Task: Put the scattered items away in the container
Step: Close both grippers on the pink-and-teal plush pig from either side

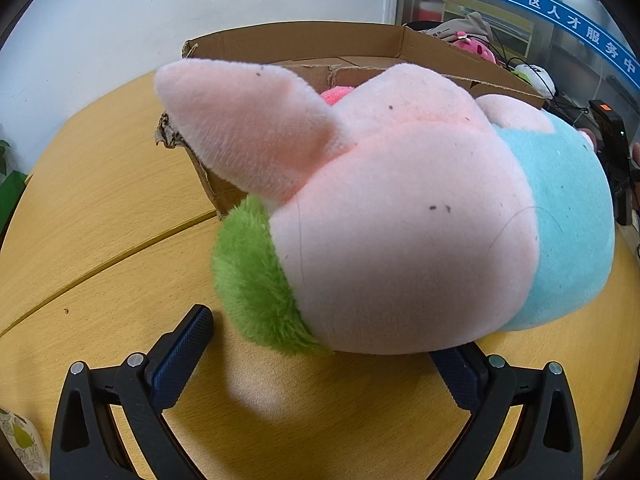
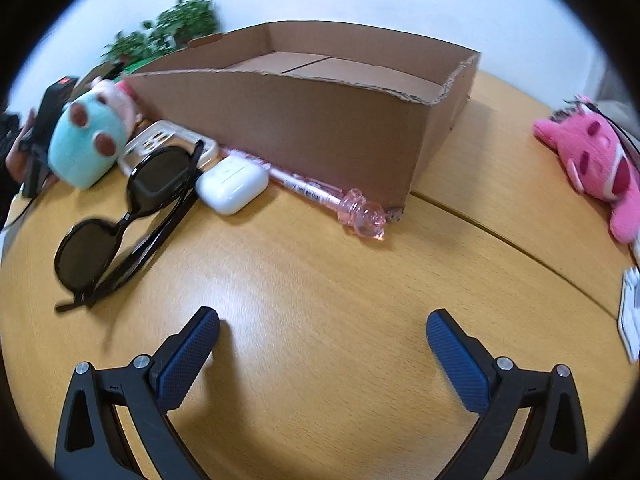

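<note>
On the wooden surface (image 2: 320,280): a cardboard box (image 2: 304,120) with the scattered items around it.
Left hand-held gripper (image 1: 324,344): jaws spread wide, holding nothing; the plush pig overlaps its right finger, contact unclear.
Plush pig (image 1: 400,220): pink head, long ear, green tuft, light blue body; fills the left wrist view straight ahead, box behind it at 12 o'clock.
Right hand-held gripper (image 2: 322,330): jaws spread wide, empty, above bare surface.
Black sunglasses (image 2: 128,216): folded, at 10 o'clock of the right gripper.
White earbud case (image 2: 232,184): just beside the sunglasses, near the box wall.
Pink pen (image 2: 320,196): lies along the foot of the box, clear pink topper toward the corner.
Clear phone case (image 2: 160,140): behind the sunglasses, beside the pig.
Pink plush toy (image 2: 596,164): at 2 o'clock, well apart from the box.
Box interior: no item visible in the right wrist view.
</note>
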{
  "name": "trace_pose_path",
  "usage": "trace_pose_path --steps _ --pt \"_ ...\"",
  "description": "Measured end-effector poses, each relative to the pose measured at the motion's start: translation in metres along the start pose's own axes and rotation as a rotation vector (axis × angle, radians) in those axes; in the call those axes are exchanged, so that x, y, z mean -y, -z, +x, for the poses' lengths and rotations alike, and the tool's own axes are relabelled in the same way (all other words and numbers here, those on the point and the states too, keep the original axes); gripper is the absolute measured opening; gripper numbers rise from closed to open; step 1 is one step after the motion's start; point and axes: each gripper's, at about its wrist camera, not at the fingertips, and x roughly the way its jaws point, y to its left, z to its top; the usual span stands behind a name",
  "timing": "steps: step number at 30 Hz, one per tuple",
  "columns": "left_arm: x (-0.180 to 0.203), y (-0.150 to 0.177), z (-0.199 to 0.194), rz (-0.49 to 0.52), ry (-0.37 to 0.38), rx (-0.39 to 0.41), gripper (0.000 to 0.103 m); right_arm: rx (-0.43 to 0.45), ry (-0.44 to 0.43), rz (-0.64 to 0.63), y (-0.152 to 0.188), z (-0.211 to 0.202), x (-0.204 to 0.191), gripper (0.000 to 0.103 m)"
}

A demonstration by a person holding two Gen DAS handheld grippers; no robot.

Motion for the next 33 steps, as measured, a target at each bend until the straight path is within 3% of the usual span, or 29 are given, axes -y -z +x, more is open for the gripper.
trace_pose_path --steps 3,7,11,16,19,22,28,33 --pt "0.008 0.002 0.001 -0.014 -0.011 0.002 0.103 0.001 0.051 0.072 0.005 0.002 -0.012 0.103" --pt "0.014 0.017 -0.011 -0.084 -0.075 0.017 0.103 0.000 0.056 0.077 0.009 -0.005 -0.028 0.103" --pt "0.013 0.035 -0.053 -0.171 -0.057 0.106 0.103 0.015 0.065 0.148 0.016 -0.016 -0.039 0.103" --pt "0.017 0.030 -0.108 -0.389 0.119 0.272 0.103 0.195 0.083 0.133 -0.008 -0.067 -0.082 0.103" --pt "0.028 0.015 -0.123 -0.457 0.100 0.336 0.103 0.315 0.078 0.098 -0.035 -0.095 -0.111 0.103" --pt "0.037 0.002 -0.123 -0.489 0.090 0.339 0.103 0.363 0.055 0.081 -0.059 -0.105 -0.134 0.103" --pt "0.047 -0.013 -0.106 -0.472 -0.016 0.305 0.103 0.317 0.037 0.100 -0.078 -0.088 -0.167 0.103" --pt "0.042 -0.010 -0.088 -0.473 0.004 0.257 0.103 0.278 0.030 0.101 -0.081 -0.073 -0.180 0.103"
